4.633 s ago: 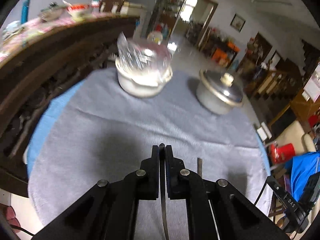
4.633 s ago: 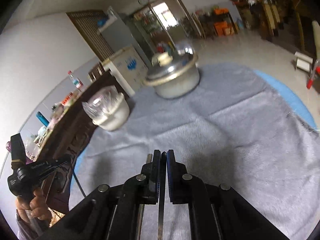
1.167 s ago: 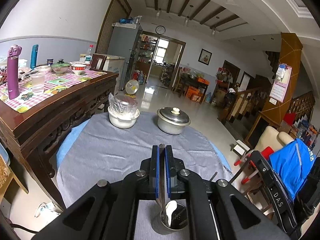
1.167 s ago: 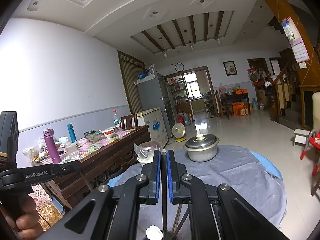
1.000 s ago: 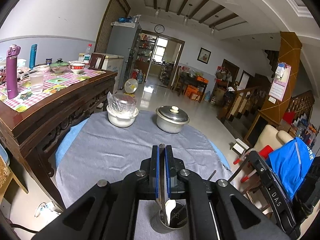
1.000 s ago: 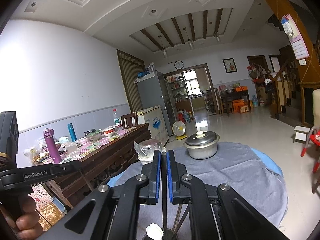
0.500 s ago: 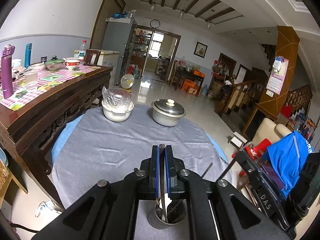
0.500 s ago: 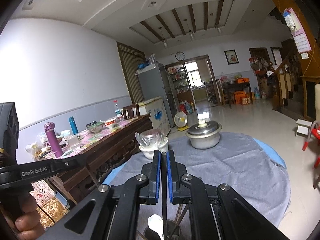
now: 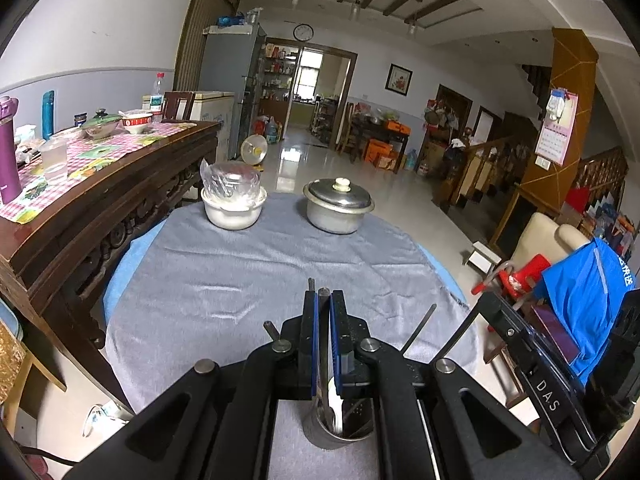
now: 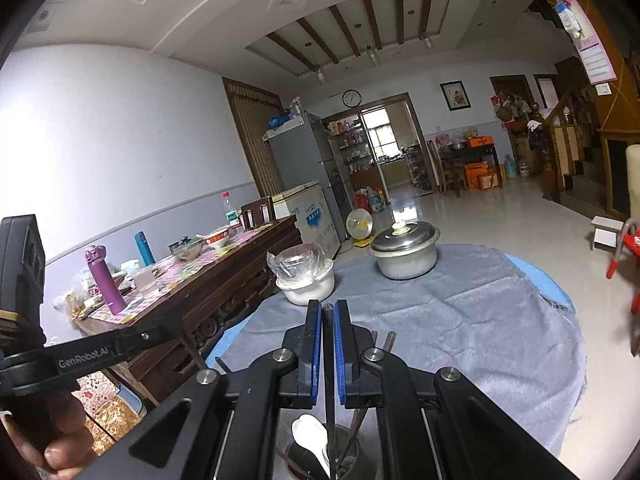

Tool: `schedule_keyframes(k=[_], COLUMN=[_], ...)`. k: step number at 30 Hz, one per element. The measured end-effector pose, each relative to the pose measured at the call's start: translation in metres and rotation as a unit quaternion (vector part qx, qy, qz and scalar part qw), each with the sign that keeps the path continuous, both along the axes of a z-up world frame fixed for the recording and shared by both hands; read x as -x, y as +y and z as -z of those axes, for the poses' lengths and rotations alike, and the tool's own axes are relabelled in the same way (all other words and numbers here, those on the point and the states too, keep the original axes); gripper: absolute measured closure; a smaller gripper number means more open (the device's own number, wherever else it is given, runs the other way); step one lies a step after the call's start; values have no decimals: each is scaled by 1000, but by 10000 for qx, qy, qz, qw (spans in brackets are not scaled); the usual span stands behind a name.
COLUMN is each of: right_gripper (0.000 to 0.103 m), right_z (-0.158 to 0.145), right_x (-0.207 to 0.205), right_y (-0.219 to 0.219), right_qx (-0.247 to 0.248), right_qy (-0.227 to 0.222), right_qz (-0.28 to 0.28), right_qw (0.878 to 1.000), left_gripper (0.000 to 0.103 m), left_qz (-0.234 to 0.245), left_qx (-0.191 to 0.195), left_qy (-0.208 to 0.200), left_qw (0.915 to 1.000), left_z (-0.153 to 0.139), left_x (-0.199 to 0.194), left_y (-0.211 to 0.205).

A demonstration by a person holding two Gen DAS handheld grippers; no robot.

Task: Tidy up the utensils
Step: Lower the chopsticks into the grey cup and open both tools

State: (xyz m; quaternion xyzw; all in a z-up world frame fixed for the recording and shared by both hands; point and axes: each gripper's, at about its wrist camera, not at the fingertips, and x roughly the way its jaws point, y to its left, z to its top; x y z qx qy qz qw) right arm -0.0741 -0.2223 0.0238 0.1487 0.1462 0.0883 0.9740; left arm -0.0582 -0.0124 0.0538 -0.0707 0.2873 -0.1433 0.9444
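While both grippers, left [image 9: 324, 294] and right [image 10: 328, 306], stay clamped on thin upright utensils, the holder [image 9: 338, 434] sits directly beneath each, so both pieces drop straight down into it

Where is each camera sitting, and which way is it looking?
Left wrist view: sits on the left gripper, looks forward and a bit down over the holder and grey cloth; its black fingers show, shut on a thin utensil.
Right wrist view: sits on the right gripper, looks more level across the room; its own fingers grip a utensil, and the person's hand shows far left.
Both share: the pot, the bowl, the holder.
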Motion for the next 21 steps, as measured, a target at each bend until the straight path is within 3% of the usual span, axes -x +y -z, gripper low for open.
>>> schedule_keyframes(k=[9,18,21], right_gripper=[95,95,95], right_z=[8,6,5], right_x=[-9,-4,-2], right_y=[8,7,4], right_qx=[-134,-259,-338], right_qy=[195,118,83], right_qz=[-187,-210,-181], right_qw=[9995,9994,9992], left_gripper=[97,97,90], left_qz=[-65,-151,-195], left_qx=[-49,-30,-26], left_qy=[135,-18,-87], left_qw=[9999,9999,9998], left_z=[4,-1,-2], left_x=[-3,4,7], left_y=[6,10,12])
